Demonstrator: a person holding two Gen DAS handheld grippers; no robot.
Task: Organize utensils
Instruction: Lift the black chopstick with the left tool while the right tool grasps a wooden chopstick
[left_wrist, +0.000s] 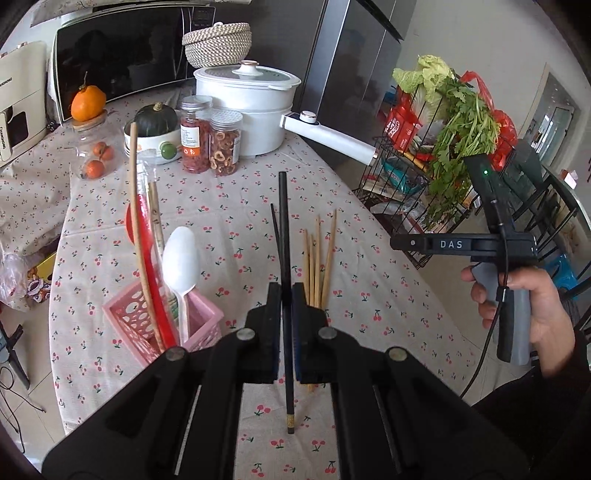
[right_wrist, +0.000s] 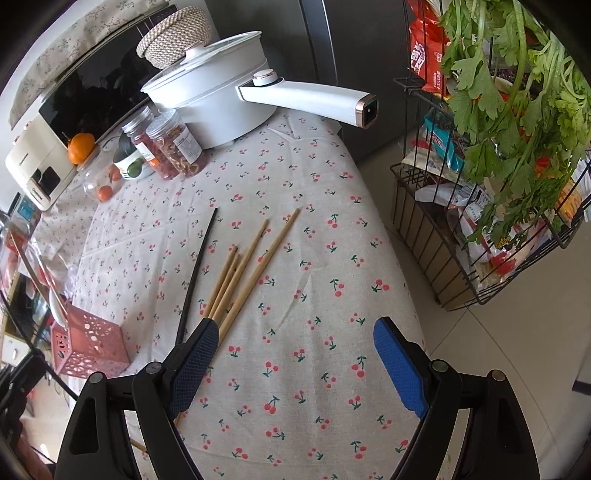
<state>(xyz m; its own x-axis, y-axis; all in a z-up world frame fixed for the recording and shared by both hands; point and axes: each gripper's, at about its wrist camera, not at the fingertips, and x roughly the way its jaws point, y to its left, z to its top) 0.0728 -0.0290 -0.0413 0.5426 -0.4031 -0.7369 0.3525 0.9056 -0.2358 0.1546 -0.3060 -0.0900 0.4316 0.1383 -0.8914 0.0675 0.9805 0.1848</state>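
Observation:
My left gripper (left_wrist: 283, 295) is shut on a black chopstick (left_wrist: 283, 229) and holds it clear of the cherry-print tablecloth (left_wrist: 229, 206). A second black chopstick (right_wrist: 197, 269) lies on the cloth beside several wooden chopsticks (right_wrist: 243, 273). To the left stands a pink perforated holder (left_wrist: 125, 314) with a white spoon (left_wrist: 181, 258), a red utensil and wooden chopsticks in it. My right gripper (right_wrist: 295, 354) hangs open over the cloth with nothing between its blue pads. Its left finger (right_wrist: 195, 354) covers the near ends of the wooden chopsticks.
A white pot (left_wrist: 247, 96) with a long handle (right_wrist: 314, 98) stands at the back, with two jars (left_wrist: 208, 136), a bowl and a glass jar of oranges near it. A wire rack (right_wrist: 443, 229) with greens stands right of the table edge. A hand (left_wrist: 524, 306) holds the other gripper's handle.

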